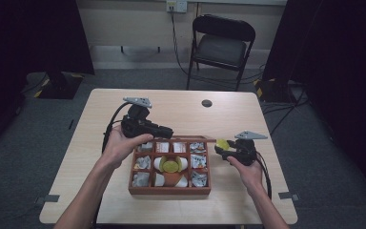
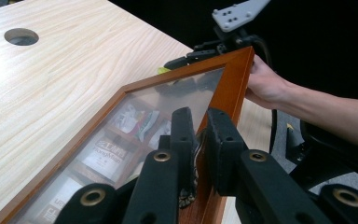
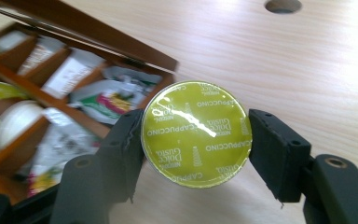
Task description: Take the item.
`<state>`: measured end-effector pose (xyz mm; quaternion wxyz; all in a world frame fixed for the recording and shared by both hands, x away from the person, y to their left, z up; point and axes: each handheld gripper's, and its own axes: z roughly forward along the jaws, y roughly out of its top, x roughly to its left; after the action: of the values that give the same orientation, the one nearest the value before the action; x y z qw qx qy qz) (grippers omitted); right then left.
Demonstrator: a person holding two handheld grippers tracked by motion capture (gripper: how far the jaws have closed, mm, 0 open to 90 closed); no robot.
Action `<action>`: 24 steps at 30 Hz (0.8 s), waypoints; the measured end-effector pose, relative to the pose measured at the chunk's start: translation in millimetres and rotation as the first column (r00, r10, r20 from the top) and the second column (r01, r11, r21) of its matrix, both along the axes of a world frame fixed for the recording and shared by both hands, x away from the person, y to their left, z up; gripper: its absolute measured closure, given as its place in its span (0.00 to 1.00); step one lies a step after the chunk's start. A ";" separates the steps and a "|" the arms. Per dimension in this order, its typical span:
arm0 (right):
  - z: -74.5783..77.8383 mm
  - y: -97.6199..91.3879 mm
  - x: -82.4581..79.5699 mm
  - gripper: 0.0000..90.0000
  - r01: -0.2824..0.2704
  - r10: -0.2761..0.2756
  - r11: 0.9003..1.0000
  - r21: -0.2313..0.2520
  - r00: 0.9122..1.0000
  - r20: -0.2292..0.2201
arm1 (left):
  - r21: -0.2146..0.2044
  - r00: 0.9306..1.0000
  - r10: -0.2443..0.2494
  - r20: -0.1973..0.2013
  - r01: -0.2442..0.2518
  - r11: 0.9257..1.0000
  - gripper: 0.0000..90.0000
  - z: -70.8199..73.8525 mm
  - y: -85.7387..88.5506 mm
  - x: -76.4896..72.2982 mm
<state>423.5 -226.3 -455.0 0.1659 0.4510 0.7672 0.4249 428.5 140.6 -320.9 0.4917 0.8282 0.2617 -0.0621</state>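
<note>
- Dark curtains and a folding chair [image 1: 223,45] stand behind the pale wooden worktop [image 1: 181,107], which carries a wooden tea box [image 1: 169,190] near the person's edge.
- Left tool [image 1: 164,130] is clamped shut on the side frame of the box's glass-paned lid [image 2: 175,100], holding it raised and tilted over the compartments; in the left gripper view the black jaws pinch the wooden frame [image 2: 235,77] from both sides.
- Right tool [image 3: 196,135] is closed on a yellow-green capsule [image 3: 196,134], its foil face printed "Cappuccino", gripped by the rim on either side. The capsule hangs just off the box's right edge, above the worktop, near the lid's free corner.
- Risk one, as I judge it: the grip on the lid is narrow and near one edge, so the lid could pivot or slip and drop onto the box, or onto the capsule as it goes in.
- Risk two: the capsule is round and held only at its rim; a knock against the lid's corner or a divider could twist it out of the jaws.
- Risk three: the middle compartments look nearly full, so a capsule pressed in could sit proud and stop the lid closing.
- Box contents: the outer compartments hold paper sachets [image 1: 198,161] and tea bags, crumpled in places; the far row has flat labelled packets [image 1: 162,147].
- Centre compartments hold white capsules [image 1: 158,179] around one with a yellow-green top [image 1: 171,166].
</note>
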 end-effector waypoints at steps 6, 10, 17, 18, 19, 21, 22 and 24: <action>-17.2 -4.2 9.0 0.42 0.021 -0.022 0.999 -0.038 0.999 -0.040 | -0.004 1.000 -0.004 -0.003 0.004 1.000 0.91 -0.6 0.2 0.6; -22.9 -6.3 11.5 0.42 0.033 -0.036 0.998 -0.057 0.998 -0.048 | -0.001 1.000 -0.004 -0.002 0.004 1.000 0.91 -0.4 -0.1 0.1; -28.3 -7.9 14.7 0.42 0.042 -0.046 0.997 -0.072 0.997 -0.056 | -0.001 1.000 -0.005 -0.002 0.005 1.000 0.91 -0.7 0.0 -0.2; -28.5 -7.5 14.8 0.42 0.041 -0.045 0.996 -0.073 0.998 -0.052 | -0.001 1.000 -0.005 -0.003 0.005 1.000 0.91 -0.8 0.0 -0.2; -28.8 -7.4 14.7 0.42 0.042 -0.045 0.997 -0.072 0.998 -0.051 | -0.003 1.000 -0.006 -0.003 0.006 1.000 0.91 -0.9 0.0 -0.1; -28.9 -7.4 14.8 0.42 0.042 -0.046 0.997 -0.068 0.998 -0.052 | -0.002 1.000 -0.006 -0.003 0.006 1.000 0.91 -0.8 -0.1 -0.1; -29.1 -7.7 14.9 0.42 0.046 -0.049 0.997 -0.062 0.997 -0.054 | -0.004 1.000 -0.006 -0.003 0.006 1.000 0.91 -0.9 0.0 -0.1; -29.3 -7.8 14.9 0.39 0.055 -0.058 0.997 -0.058 0.997 -0.052 | -0.006 1.000 -0.002 -0.002 0.002 1.000 0.91 -0.9 0.3 0.0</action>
<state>438.3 -234.1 -484.4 0.1698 0.4791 0.7699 0.3858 428.5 140.9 -321.9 0.4939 0.8270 0.2609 -0.0642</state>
